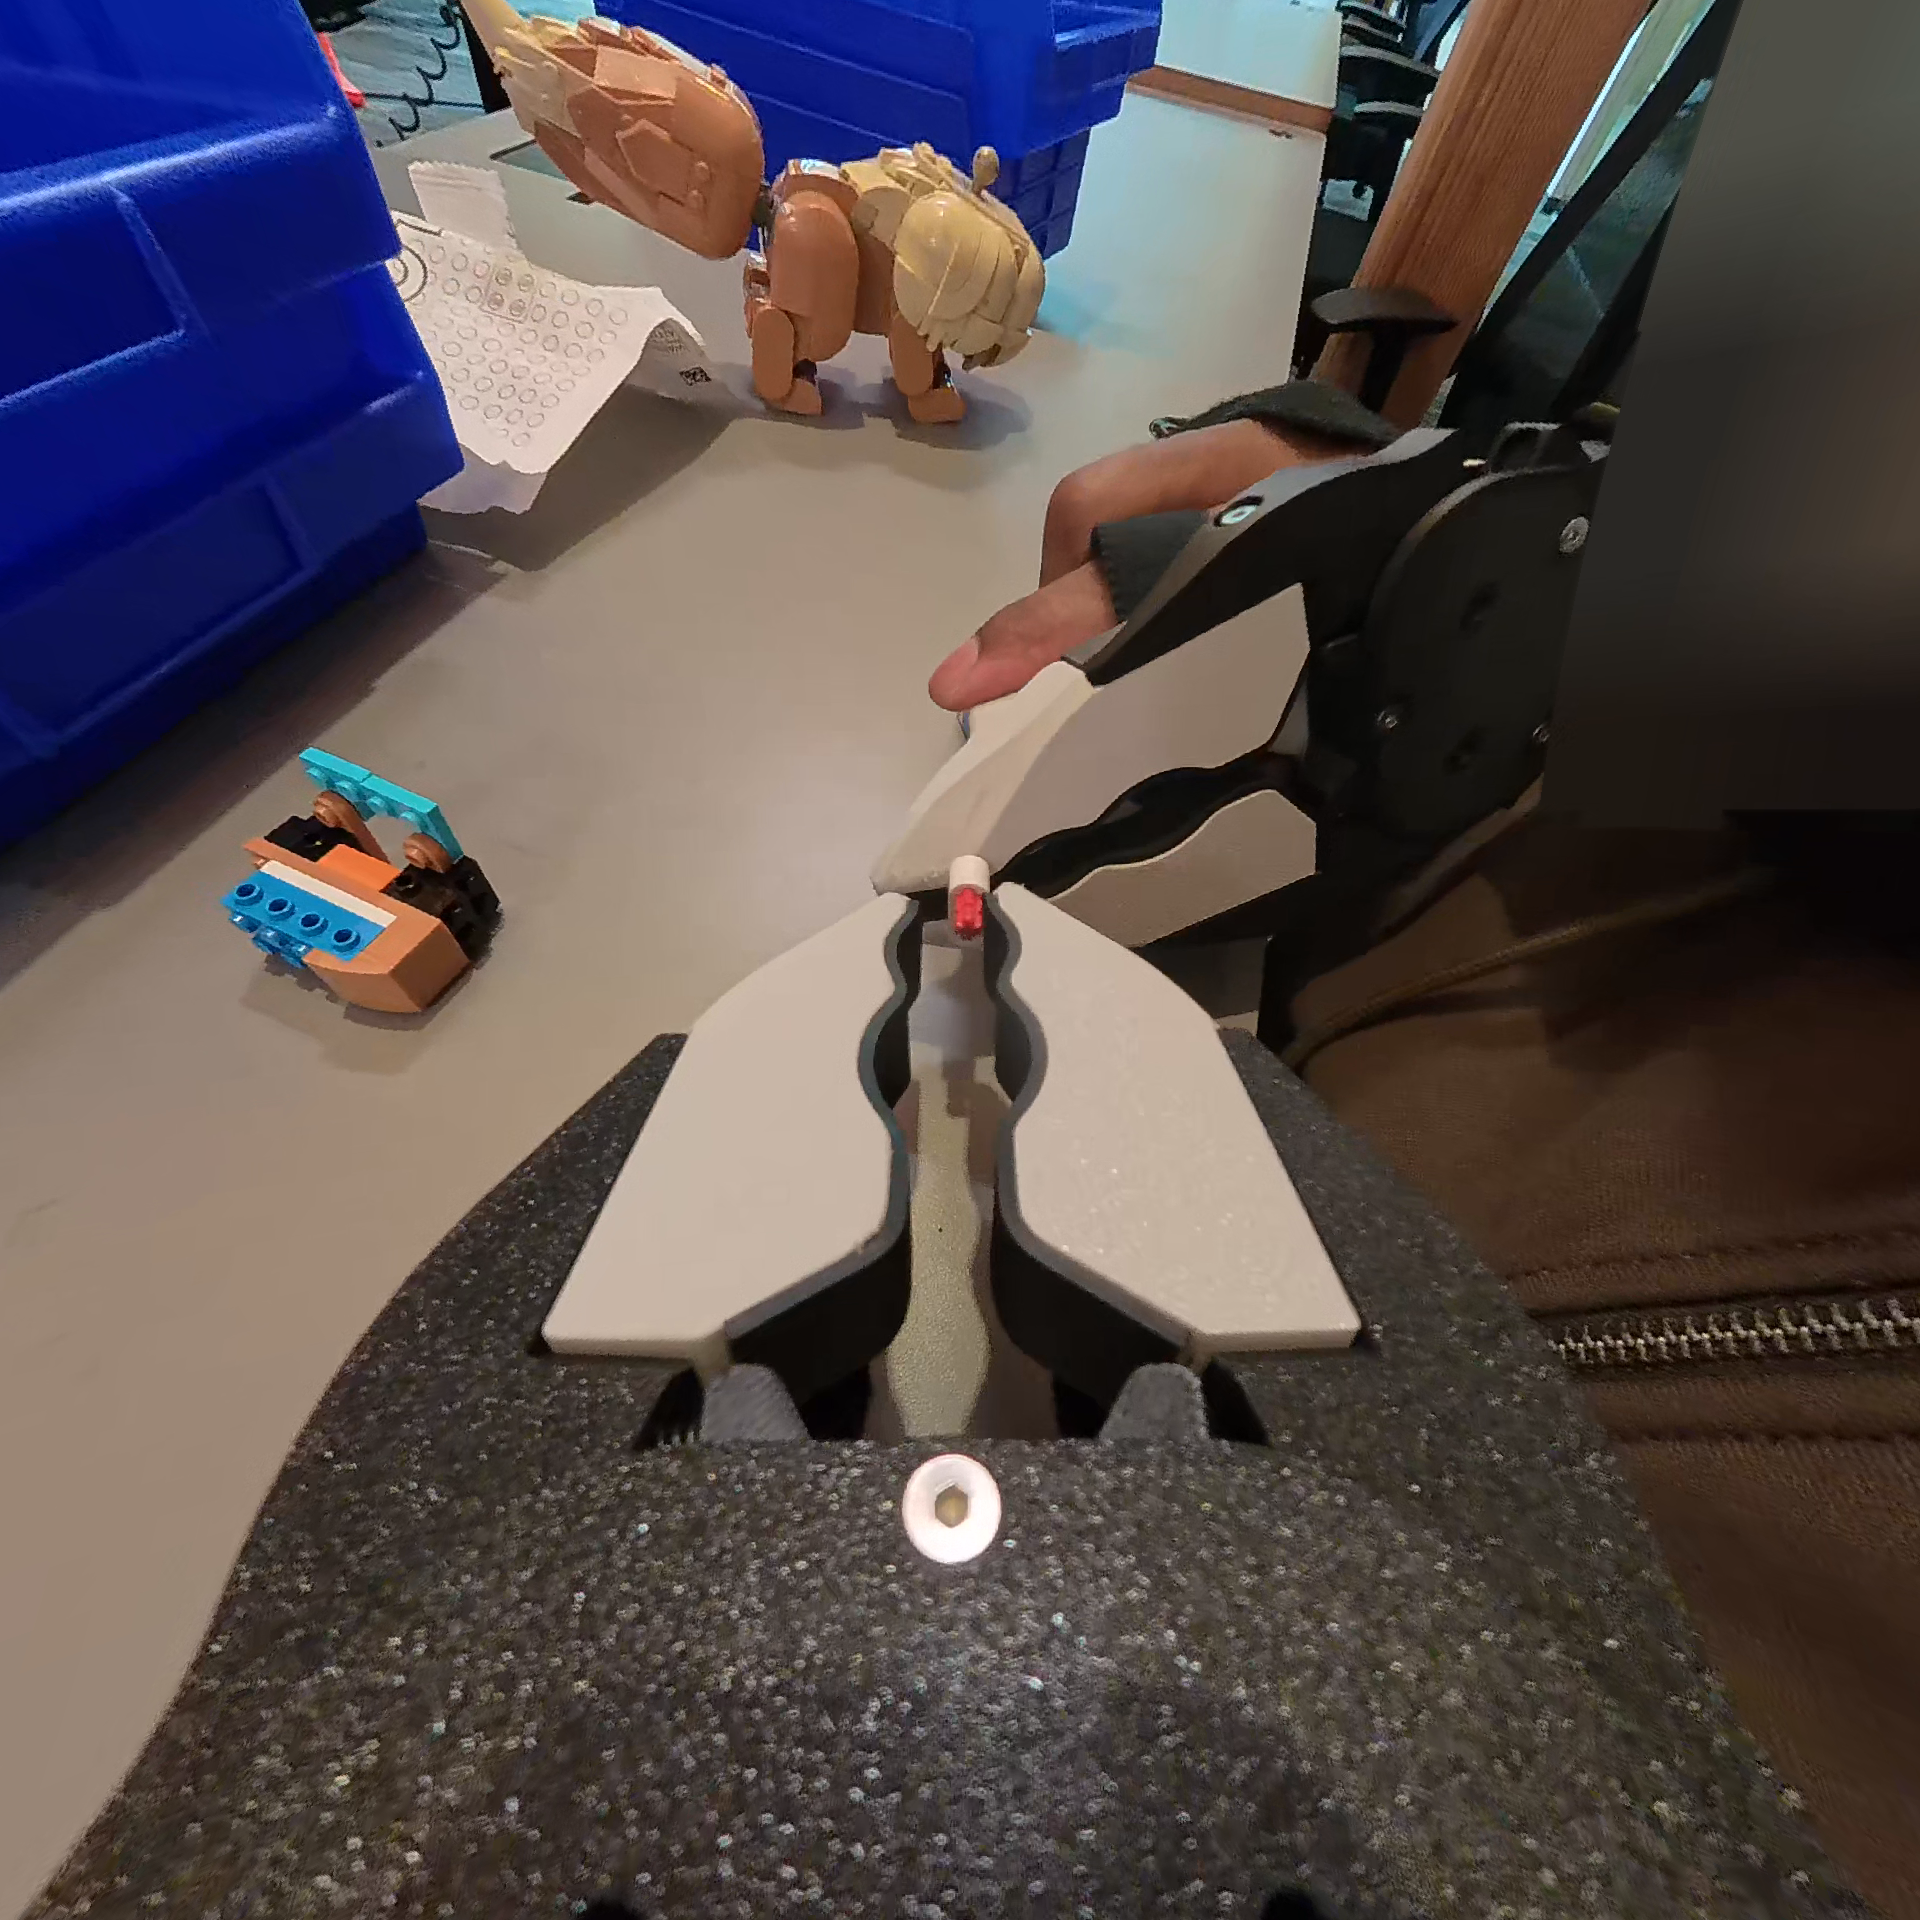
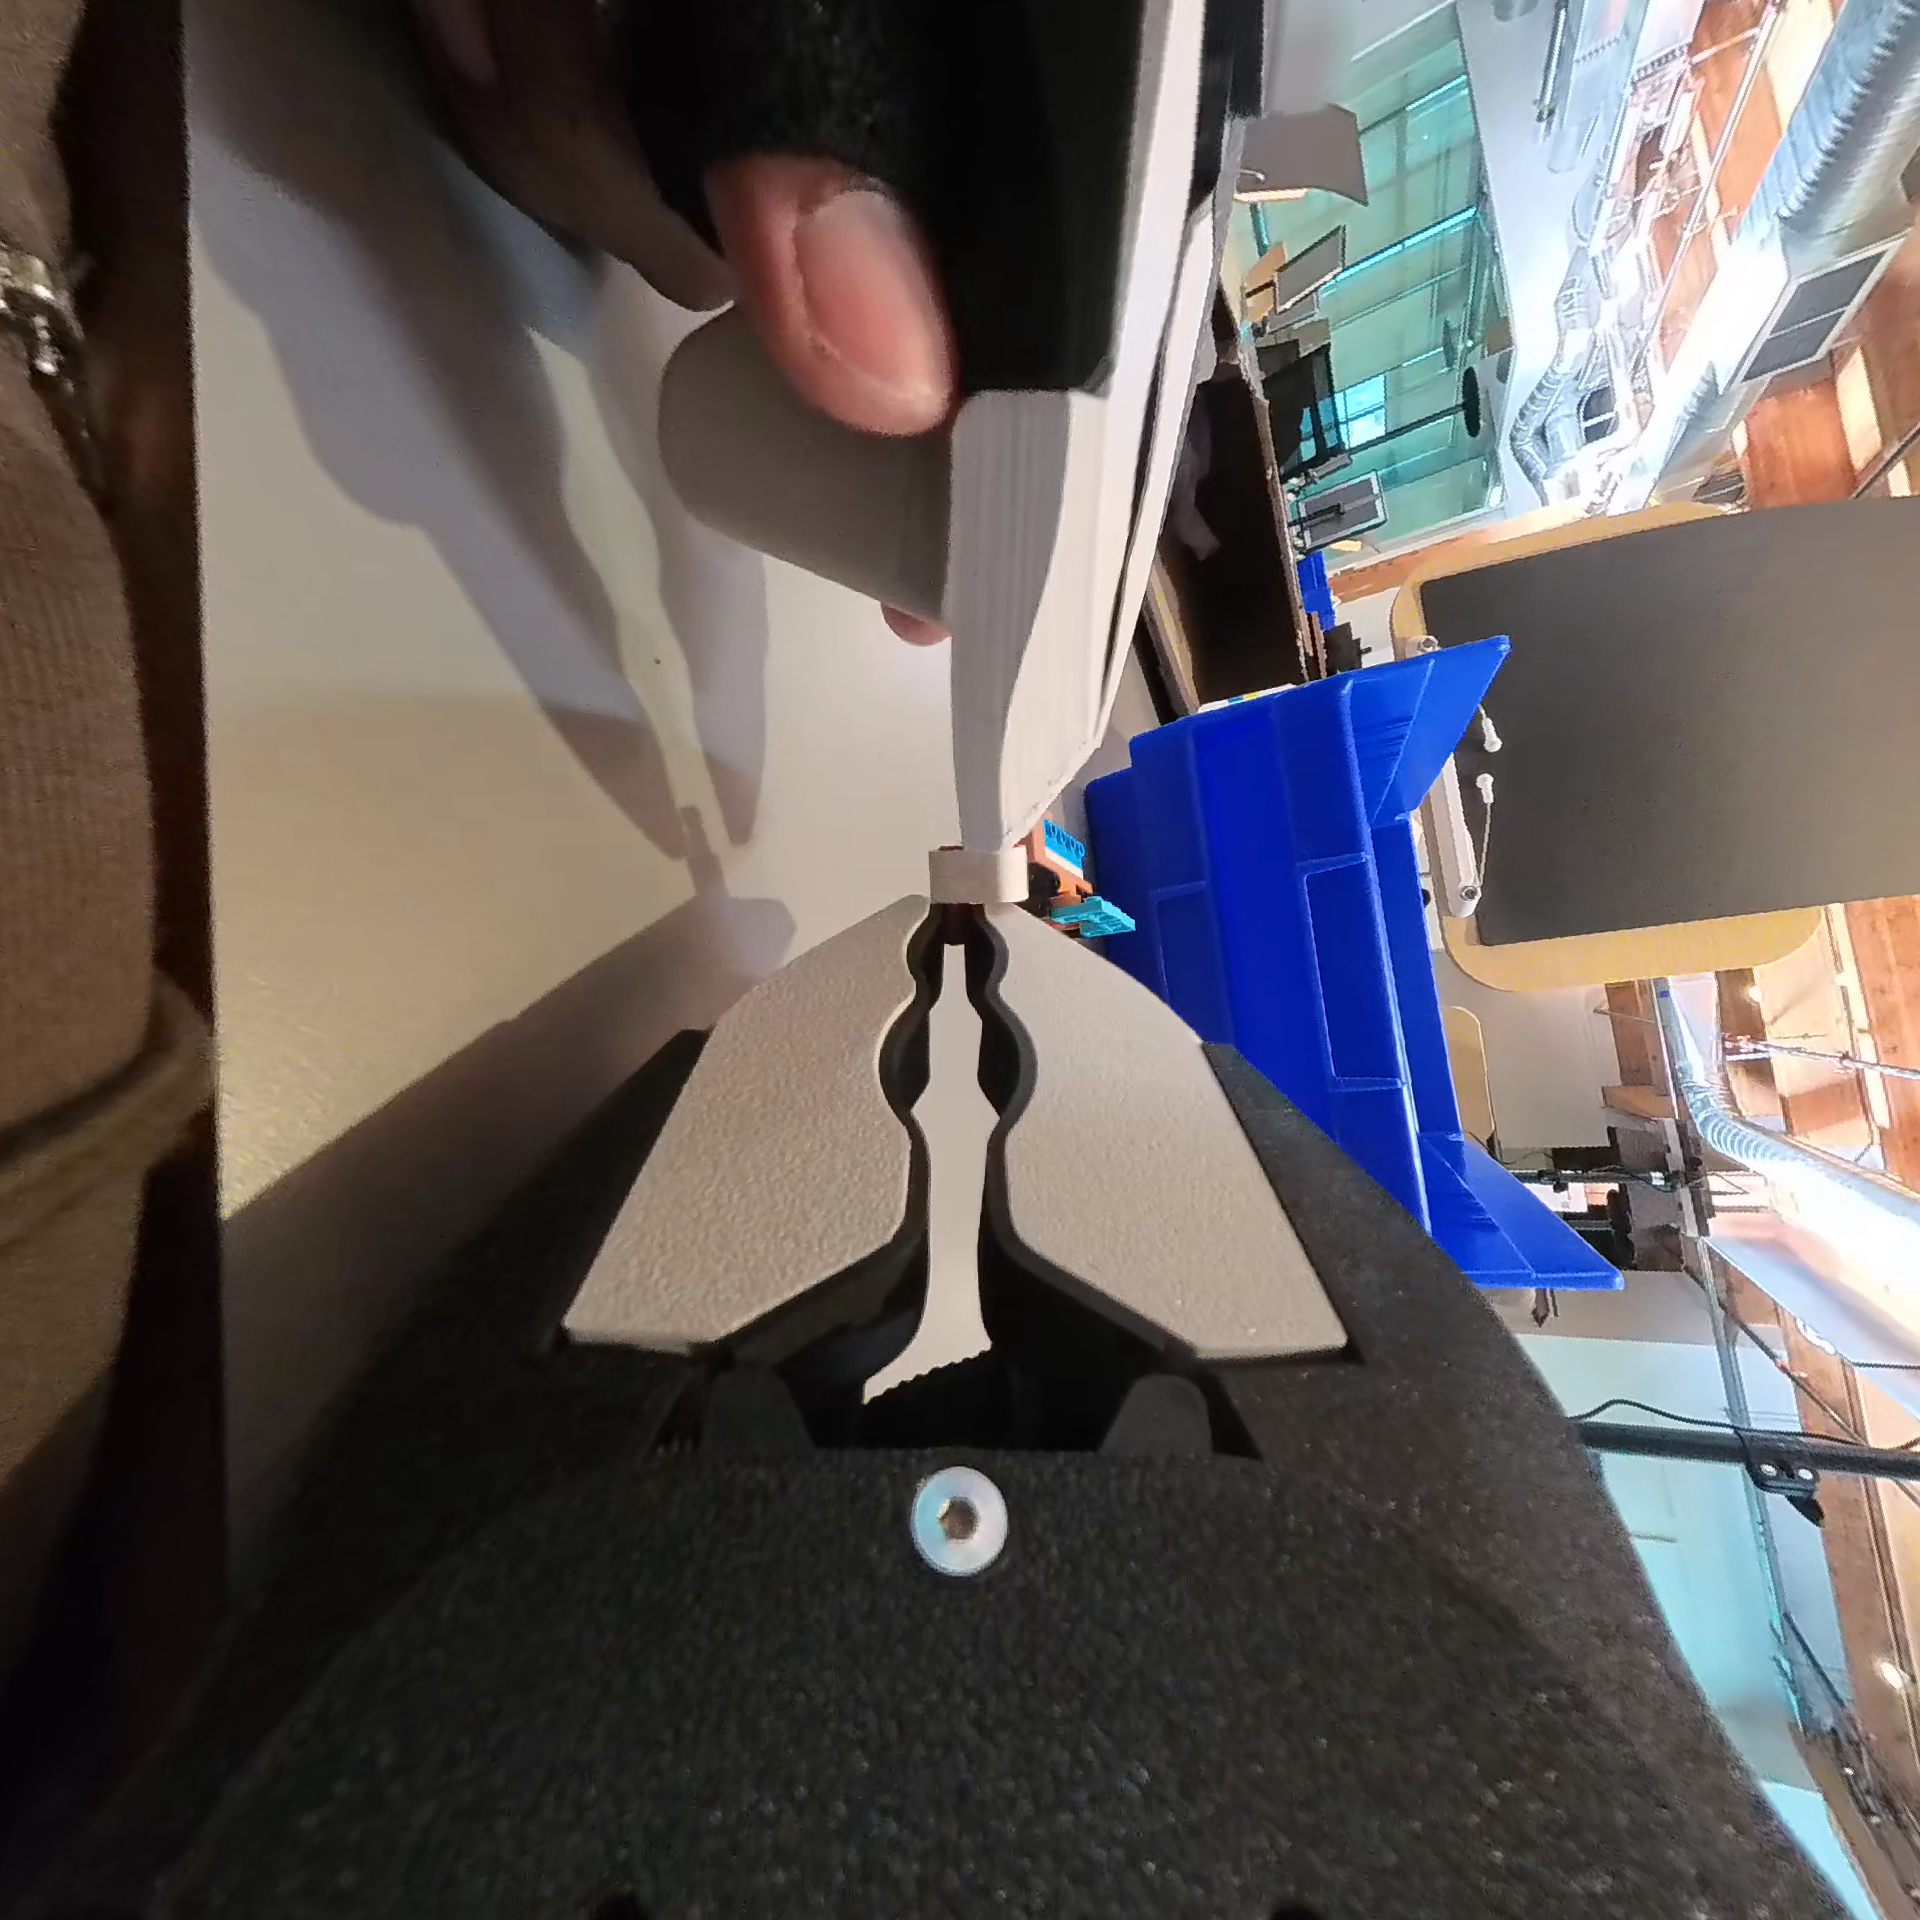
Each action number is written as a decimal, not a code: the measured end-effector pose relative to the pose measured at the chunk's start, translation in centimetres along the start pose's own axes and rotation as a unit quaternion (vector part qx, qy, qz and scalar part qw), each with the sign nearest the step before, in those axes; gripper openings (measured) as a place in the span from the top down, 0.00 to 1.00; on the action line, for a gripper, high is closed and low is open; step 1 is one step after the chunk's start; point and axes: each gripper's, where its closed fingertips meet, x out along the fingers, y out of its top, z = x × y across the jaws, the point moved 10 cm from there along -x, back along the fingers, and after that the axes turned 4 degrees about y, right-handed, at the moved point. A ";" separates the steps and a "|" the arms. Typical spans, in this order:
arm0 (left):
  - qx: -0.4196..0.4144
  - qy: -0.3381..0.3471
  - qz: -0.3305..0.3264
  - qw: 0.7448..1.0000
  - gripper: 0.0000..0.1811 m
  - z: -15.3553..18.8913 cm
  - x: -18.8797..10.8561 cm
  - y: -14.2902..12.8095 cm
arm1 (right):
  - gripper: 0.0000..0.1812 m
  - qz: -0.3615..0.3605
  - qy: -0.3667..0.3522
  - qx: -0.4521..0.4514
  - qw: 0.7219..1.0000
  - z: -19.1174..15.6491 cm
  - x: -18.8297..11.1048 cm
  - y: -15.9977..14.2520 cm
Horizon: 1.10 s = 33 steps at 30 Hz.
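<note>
My left gripper (image 1: 954, 902) and right gripper (image 2: 956, 920) meet tip to tip just above the grey table (image 1: 644, 665). Between them is a tiny white round brick (image 1: 966, 871) joined to a small red piece (image 1: 966, 912). In the right wrist view my own jaws are pinched on the red piece (image 2: 956, 925). There the left gripper (image 2: 971, 836) comes down from above with its tips on the white brick (image 2: 974, 876). In the left wrist view my jaws stand narrowly apart around the pair, and the right gripper (image 1: 935, 888) reaches in from the right, turned on its side, with a thumb (image 1: 997, 644) on it.
Blue bins (image 1: 187, 416) line the left side; one shows in the right wrist view (image 2: 1299, 935). A small multicoloured brick model (image 1: 364, 894) lies left of the grippers. A tan brick animal (image 1: 894, 270), a larger tan brick figure (image 1: 644, 125) and a printed sheet (image 1: 520, 343) lie farther back. A brown jacket (image 1: 1662, 1247) is at the right. The grippers are tip to tip, or close to it.
</note>
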 end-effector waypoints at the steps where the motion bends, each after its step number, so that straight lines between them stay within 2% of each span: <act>1: 0.000 0.001 0.000 1.000 0.94 0.0 0.0 0.0 | 0.98 0.001 0.001 0.000 1.000 0.0 0.0 0.0; 7: 0.018 0.006 0.005 1.000 0.90 0.4 -0.1 0.0 | 0.98 0.007 0.003 0.001 1.000 0.0 0.0 0.1; 11: 0.027 0.005 0.008 1.000 0.96 0.6 -0.1 0.1 | 0.98 0.010 -0.004 -0.001 1.000 0.0 -0.1 0.2; 17: 0.039 0.006 0.000 0.999 0.96 0.8 0.0 0.1 | 0.98 0.021 0.010 -0.010 1.000 -0.3 0.0 0.4; 29: 0.058 0.038 -0.003 0.998 0.97 1.2 -0.3 0.3 | 0.98 -0.003 -0.002 -0.030 1.000 -0.6 0.3 0.6; 33: 0.036 0.000 -0.023 0.999 0.97 1.1 -0.7 0.1 | 0.98 0.005 0.023 -0.036 0.999 -0.7 -0.1 0.5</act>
